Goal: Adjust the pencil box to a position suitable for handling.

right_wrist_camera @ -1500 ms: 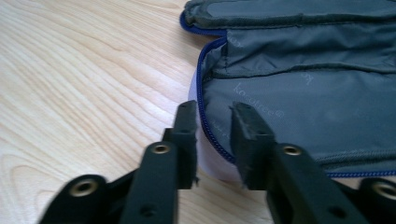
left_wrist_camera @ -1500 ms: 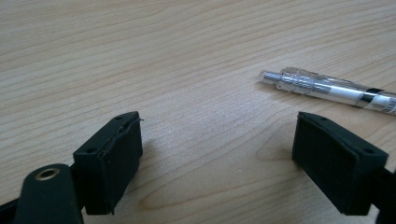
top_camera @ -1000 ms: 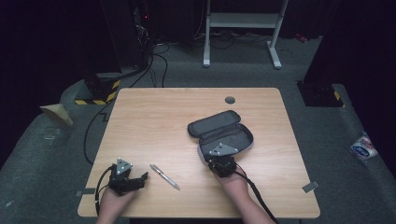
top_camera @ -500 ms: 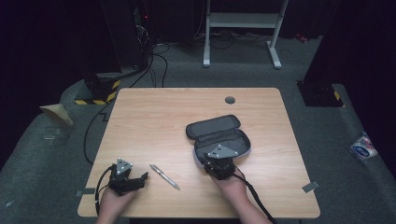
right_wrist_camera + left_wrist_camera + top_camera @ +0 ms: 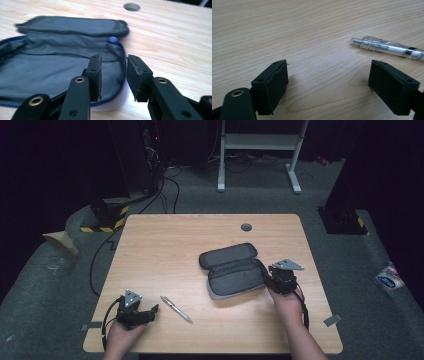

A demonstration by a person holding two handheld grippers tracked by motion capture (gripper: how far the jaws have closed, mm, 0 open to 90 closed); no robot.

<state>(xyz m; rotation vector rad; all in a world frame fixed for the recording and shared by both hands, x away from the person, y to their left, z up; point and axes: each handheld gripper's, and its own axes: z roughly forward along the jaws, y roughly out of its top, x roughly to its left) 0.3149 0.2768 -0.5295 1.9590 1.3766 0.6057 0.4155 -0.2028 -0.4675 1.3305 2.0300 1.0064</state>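
Since the earlier high view, the right claw (image 5: 270,281) has shifted from the near edge of the pencil case (image 5: 232,270) to its right end, and the case has swung to lie more level across the frame; the left claw (image 5: 150,312) and the pen (image 5: 175,309) have not moved.

Table (image 5: 165,240): a light wooden top occupying the centre of the high view, with a round cable hole (image 5: 246,227) near its far edge.

Pencil case: a dark grey fabric case, unzipped and folded open, lying right of centre in the high view. In the right gripper view its grey lining (image 5: 50,72) and blue zip edge (image 5: 124,72) are visible, and it appears empty.

Right claw: at the case's right end. In the right gripper view its jaws stand a little apart, straddling the zip rim, one inside the case and one outside; whether they press the fabric cannot be told.

Left claw: in the lower left of the high view, resting low over the table, jaws wide apart and empty in the left gripper view.

Pen: a clear-barrelled pen with a silver tip, lying loose on the table just beyond the left claw.

Step in hand, as judged: steadying the open case. The next move probably calls for the left claw to close across the pen's barrel and carry it into the case.
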